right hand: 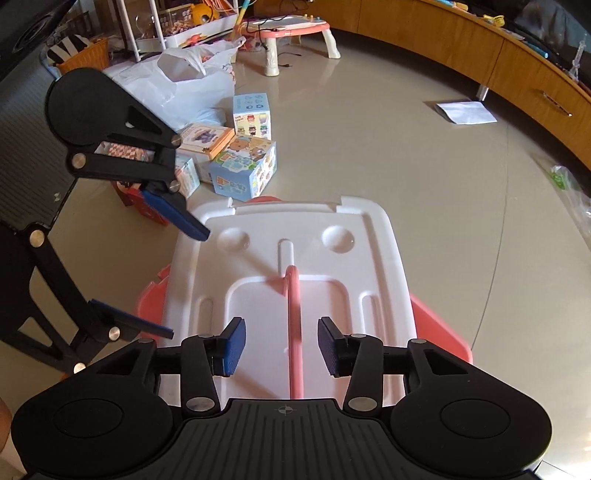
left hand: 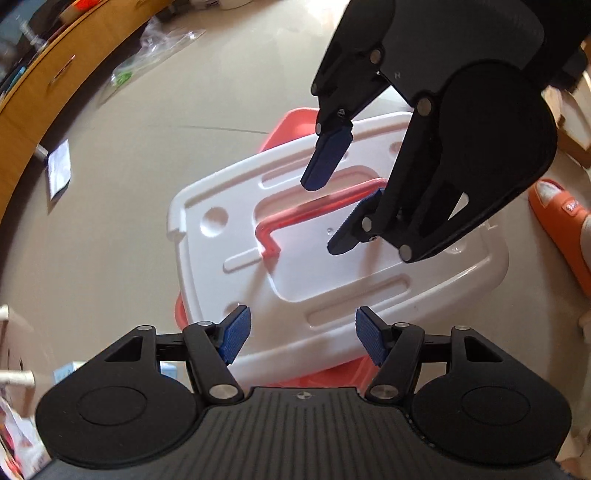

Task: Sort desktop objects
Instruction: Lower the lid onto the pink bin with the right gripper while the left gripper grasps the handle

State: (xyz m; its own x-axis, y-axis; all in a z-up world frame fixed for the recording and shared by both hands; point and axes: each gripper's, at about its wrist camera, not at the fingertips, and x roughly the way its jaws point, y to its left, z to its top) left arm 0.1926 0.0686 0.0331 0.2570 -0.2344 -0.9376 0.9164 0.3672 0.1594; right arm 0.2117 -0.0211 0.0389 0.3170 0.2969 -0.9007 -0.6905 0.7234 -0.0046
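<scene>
A white lid with a pink handle lies askew on a pink storage box on the floor. It also shows in the right wrist view, with the handle running between my right fingers. My left gripper is open and empty over the lid's near edge. My right gripper is open, straddling the handle just above the lid; in the left wrist view it hangs over the handle. The left gripper also shows at the lid's left edge.
Several toy boxes and a white plastic bag lie on the floor beyond the box. A small pink table stands farther back. A wooden cabinet lines the wall. A paper sheet and an orange slipper lie nearby.
</scene>
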